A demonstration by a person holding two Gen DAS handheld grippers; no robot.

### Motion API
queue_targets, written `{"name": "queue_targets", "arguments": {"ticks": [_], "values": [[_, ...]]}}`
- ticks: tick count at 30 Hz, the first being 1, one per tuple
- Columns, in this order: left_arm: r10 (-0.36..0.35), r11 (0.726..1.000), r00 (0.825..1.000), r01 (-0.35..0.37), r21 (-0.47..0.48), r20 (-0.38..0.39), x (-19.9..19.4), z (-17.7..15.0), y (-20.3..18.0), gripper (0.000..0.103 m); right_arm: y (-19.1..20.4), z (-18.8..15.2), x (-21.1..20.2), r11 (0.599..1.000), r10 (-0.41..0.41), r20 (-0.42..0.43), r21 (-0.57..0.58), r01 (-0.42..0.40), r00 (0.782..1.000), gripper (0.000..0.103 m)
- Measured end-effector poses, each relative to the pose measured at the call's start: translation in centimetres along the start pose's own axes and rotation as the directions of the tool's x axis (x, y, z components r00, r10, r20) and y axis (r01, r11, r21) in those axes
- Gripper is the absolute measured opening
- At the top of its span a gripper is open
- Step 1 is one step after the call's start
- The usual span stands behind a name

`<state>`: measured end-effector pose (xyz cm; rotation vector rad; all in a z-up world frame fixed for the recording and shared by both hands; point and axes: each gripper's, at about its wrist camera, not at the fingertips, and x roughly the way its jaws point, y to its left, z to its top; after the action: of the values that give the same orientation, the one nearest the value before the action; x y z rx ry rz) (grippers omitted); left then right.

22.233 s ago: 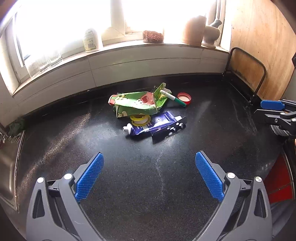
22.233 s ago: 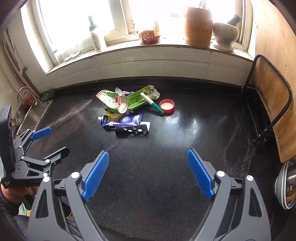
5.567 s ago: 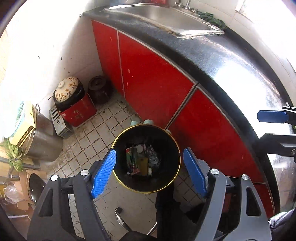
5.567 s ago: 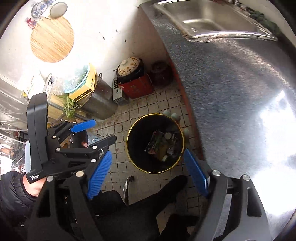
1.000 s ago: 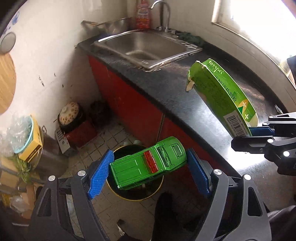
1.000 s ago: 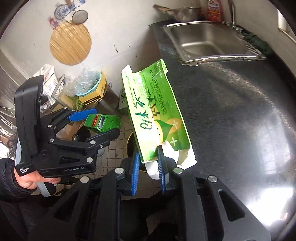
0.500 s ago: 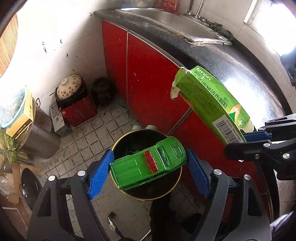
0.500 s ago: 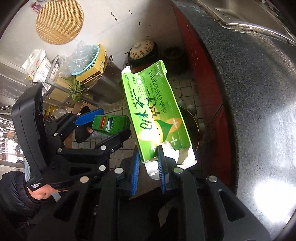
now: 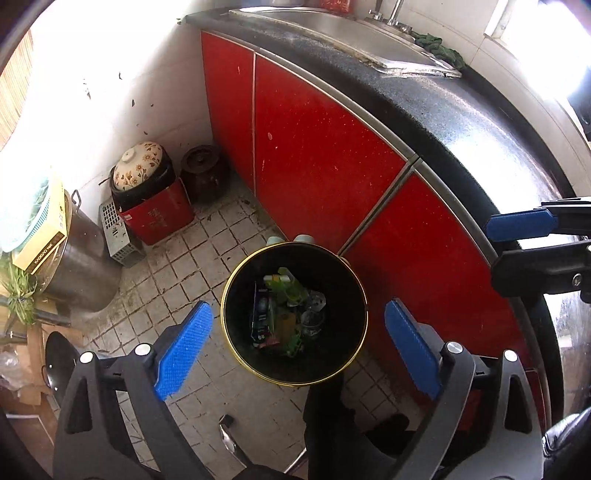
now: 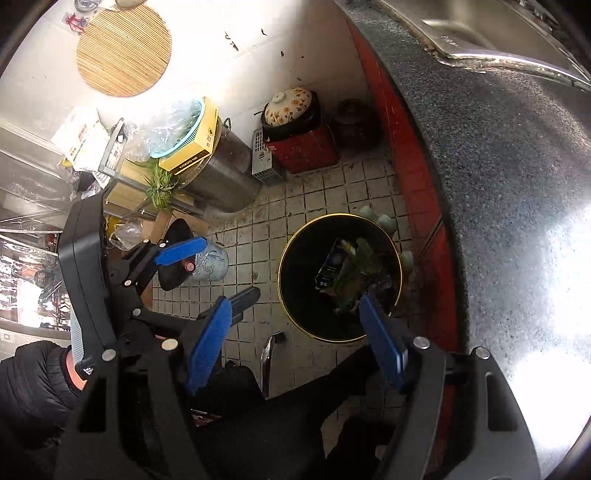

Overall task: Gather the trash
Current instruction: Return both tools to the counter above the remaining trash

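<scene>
A black bin with a gold rim (image 9: 236, 295) stands on the tiled floor against the red cabinet. Trash lies in it: a blue tube (image 9: 260, 314), green pieces (image 9: 286, 288) and a green carton (image 10: 360, 273). My left gripper (image 9: 295, 314) hangs right above the bin, its jaws opening wide with nothing between the blue pads. The right gripper (image 10: 294, 299) is over the bin (image 10: 303, 254) too, jaws opening and empty. Each gripper shows in the other's view: the right gripper (image 9: 495, 245) at the edge, the left gripper (image 10: 232, 266) held by a hand in a dark sleeve.
Red cabinet doors (image 9: 317, 147) and the black counter (image 9: 461, 122) with a steel sink (image 9: 351, 33) run along the right. A flowered pot (image 9: 138, 170) on a red box, a dark jar (image 9: 203, 166) and a steel drum (image 10: 221, 177) stand by the wall. The person's dark legs (image 9: 332, 417) are below.
The green toy car has left my left gripper and the green carton has left my right gripper. Both jaws have spread apart, and the carton now lies in the bin.
</scene>
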<state>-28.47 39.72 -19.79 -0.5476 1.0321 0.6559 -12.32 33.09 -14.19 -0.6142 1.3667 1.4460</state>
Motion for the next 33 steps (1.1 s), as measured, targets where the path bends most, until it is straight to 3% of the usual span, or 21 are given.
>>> {"name": "queue_targets", "arguments": {"ticks": [5, 8, 11, 14, 16, 19, 23, 26, 29, 33], "values": [[-0.016, 0.997, 0.999, 0.012, 0.073, 0.050, -2.3, 1.4, -2.9, 0.092, -1.6, -2.8, -4.5, 0.998, -0.047, 0.087, 0.048, 0.043, 0.995, 0.072], [-0.047, 0.988, 0.995, 0.034, 0.148, 0.086, -3.9, 2.7, -6.4, 0.092, -3.2, -5.7, -8.7, 0.989, -0.126, 0.165, 0.102, 0.111, 0.978, 0.074], [-0.089, 0.970, 0.992, 0.065, 0.236, 0.091, -4.8, 3.8, -11.5, 0.092, -5.0, -9.6, -13.6, 0.962, -0.248, 0.246, 0.174, 0.209, 0.937, 0.076], [-0.190, 0.928, 0.980, 0.158, 0.338, 0.063, -5.5, 4.2, -17.8, 0.093, -7.7, -14.9, -18.9, 0.898, -0.402, 0.291, 0.311, 0.311, 0.868, 0.079], [-0.247, 0.882, 0.968, 0.208, 0.422, 0.037, -5.8, 4.0, -22.4, 0.093, -9.7, -18.7, -22.1, 0.841, -0.484, 0.295, 0.418, 0.345, 0.824, 0.079], [-0.321, 0.790, 0.947, 0.267, 0.552, 0.002, -6.8, 2.8, -29.7, 0.093, -11.7, -24.9, -26.1, 0.738, -0.594, 0.280, 0.564, 0.372, 0.754, 0.079], [-0.401, 0.647, 0.913, 0.341, 0.682, -0.077, -8.0, 0.3, -38.4, 0.093, -14.2, -33.2, -30.1, 0.580, -0.714, 0.209, 0.712, 0.396, 0.668, 0.080], [-0.439, 0.541, 0.891, 0.366, 0.758, -0.117, -9.1, -2.2, -43.2, 0.093, -15.7, -39.0, -32.3, 0.479, -0.763, 0.164, 0.794, 0.376, 0.626, 0.080], [-0.460, 0.453, 0.875, 0.375, 0.809, -0.148, -10.1, -4.4, -46.4, 0.093, -15.8, -43.2, -33.2, 0.400, -0.789, 0.121, 0.845, 0.354, 0.603, 0.080], [-0.466, 0.390, 0.868, 0.374, 0.841, -0.170, -10.6, -5.9, -48.4, 0.093, -15.5, -46.5, -33.3, 0.349, -0.801, 0.095, 0.876, 0.333, 0.591, 0.080]]}}
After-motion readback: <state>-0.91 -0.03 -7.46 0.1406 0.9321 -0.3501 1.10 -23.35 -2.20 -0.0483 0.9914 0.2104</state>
